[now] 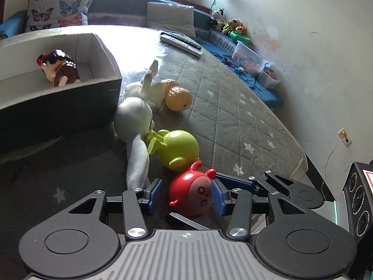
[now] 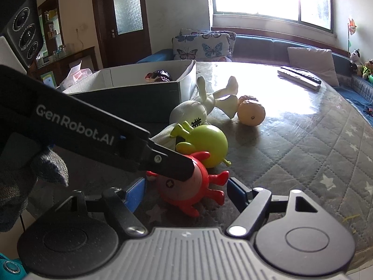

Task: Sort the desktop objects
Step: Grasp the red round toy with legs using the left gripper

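We read one text only: "GenRobot.AI" in white letters along the side of the long black arm of the left tongs (image 2: 186, 172), seen from the right wrist. Small print on the dark cardboard box (image 1: 70, 107) is too small for us to read.

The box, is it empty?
Not empty. The box has one dark-haired doll lying inside it.

The left gripper's arm (image 2: 98, 137) lies across the red toy (image 2: 186, 186) and hides the top of its face. The box wall (image 2: 130, 98) hides most of the doll (image 2: 159, 75); only its dark head pokes up. The green toy (image 1: 179, 148) covers part of the white rabbit (image 1: 135, 121). The bits in the clear tub (image 1: 249, 58) are too small to tell. The speaker (image 1: 359, 198) is cut off at the edge.
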Tool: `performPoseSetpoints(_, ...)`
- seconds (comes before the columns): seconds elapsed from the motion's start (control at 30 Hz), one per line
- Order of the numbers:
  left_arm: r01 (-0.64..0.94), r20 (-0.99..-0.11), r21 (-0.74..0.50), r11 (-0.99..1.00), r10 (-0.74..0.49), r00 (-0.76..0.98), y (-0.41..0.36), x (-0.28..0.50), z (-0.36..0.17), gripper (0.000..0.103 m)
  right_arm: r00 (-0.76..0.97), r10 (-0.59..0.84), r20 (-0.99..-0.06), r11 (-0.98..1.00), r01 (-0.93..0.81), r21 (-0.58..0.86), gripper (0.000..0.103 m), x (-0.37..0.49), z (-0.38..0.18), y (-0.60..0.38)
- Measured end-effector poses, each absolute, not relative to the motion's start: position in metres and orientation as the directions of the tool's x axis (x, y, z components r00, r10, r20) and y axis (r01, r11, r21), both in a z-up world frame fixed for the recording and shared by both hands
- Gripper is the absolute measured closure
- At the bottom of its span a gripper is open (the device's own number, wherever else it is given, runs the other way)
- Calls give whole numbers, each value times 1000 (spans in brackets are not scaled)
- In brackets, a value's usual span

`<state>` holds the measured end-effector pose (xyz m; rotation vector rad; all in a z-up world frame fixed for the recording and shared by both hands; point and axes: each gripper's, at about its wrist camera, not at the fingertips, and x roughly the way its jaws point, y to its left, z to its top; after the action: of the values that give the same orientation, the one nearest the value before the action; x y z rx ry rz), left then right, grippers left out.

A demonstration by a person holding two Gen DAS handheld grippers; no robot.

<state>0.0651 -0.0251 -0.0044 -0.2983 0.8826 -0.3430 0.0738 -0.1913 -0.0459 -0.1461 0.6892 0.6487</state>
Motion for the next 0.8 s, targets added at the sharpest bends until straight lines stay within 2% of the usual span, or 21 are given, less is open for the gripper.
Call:
performPoseSetpoints(0.4, 173, -701, -431, 886, -449, 554, -27, 72, -13, 53, 578, 507, -639, 800, -591, 100, 26, 78, -52, -192)
performPoseSetpoints(0.7, 161, -689, -445, 881, -452, 566, -25, 72, -14, 53, 582, 500, -641, 813, -571, 116, 37, 81, -52, -194)
performPoseSetpoints(0.8, 167, -687, -443, 881, -453, 568, -25, 72, -13, 53, 583, 501, -640, 814, -569, 118, 37, 80, -51, -195)
